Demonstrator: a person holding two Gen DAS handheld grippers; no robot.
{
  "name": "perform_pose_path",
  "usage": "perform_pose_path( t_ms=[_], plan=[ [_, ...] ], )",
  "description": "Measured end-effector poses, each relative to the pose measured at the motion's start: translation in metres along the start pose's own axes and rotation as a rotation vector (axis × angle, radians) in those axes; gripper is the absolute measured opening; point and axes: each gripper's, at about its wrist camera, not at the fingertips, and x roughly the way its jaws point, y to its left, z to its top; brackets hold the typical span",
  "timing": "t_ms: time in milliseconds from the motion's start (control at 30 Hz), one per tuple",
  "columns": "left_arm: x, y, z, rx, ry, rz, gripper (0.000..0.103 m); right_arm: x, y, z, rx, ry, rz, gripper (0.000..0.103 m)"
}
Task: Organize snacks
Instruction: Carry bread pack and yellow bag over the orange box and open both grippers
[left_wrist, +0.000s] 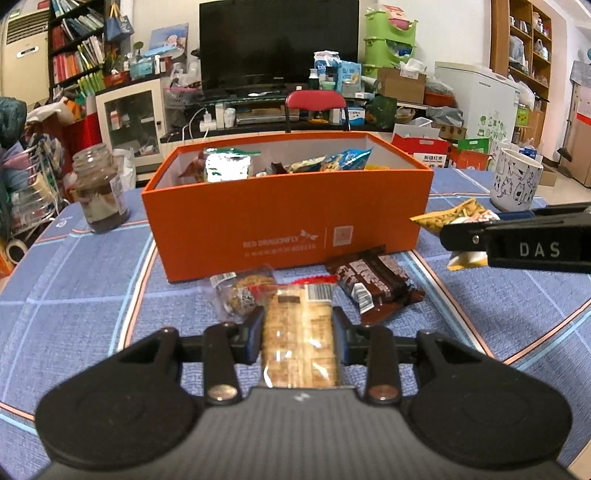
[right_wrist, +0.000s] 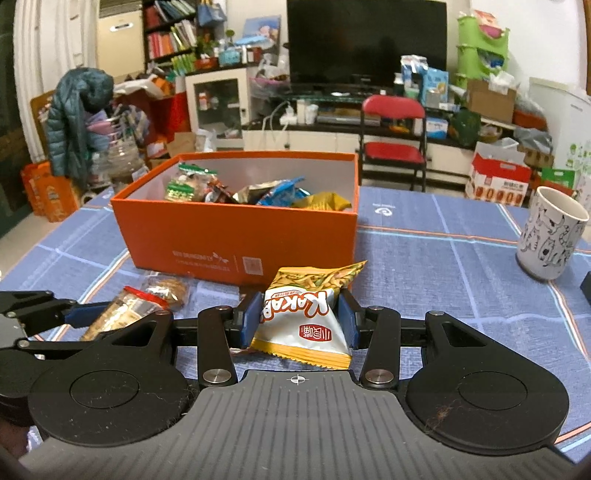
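The left gripper (left_wrist: 299, 332) is clamped on a long clear-wrapped cracker pack (left_wrist: 300, 343), pale tan with a red end and a barcode, held lengthwise between the blue pads above the blue checked tablecloth (left_wrist: 92, 295); the right gripper (right_wrist: 297, 319) is closed on a small snack bag (right_wrist: 306, 317), yellow at the top and white below with red lettering and a yellow crimped edge, pinched at its middle; both packs hang in front of the orange box (left_wrist: 288, 218), which stands open on the cloth and already holds several packets, green, blue and yellow among them; the left view alone shows a dark brown chocolate packet (left_wrist: 373, 284) lying just before the box, a clear-wrapped cookie (left_wrist: 240, 291) beside it, and a glass jar (left_wrist: 99, 188) to the box's left; the right view looks deeper into the box and shows the red chair (right_wrist: 393, 136) whole; the white mug with cat drawings (right_wrist: 550, 236) stands to the right in both.
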Motion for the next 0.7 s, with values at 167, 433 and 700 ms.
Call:
perform_pose_path(
  t_ms=[167,433,700],
  plan=[
    [-0.002,0.002,0.002,-0.003,-0.004,0.009,0.034,0.0,0.001,-0.002,-0.001,0.009,-0.001,0.029],
    [-0.005,0.006,0.007,-0.017,-0.012,0.02,0.034,-0.002,0.004,0.0,-0.005,0.015,-0.001,0.029],
    [-0.023,0.02,0.024,-0.065,-0.062,0.007,0.034,-0.013,0.013,0.013,-0.007,-0.001,-0.002,0.029]
  ],
)
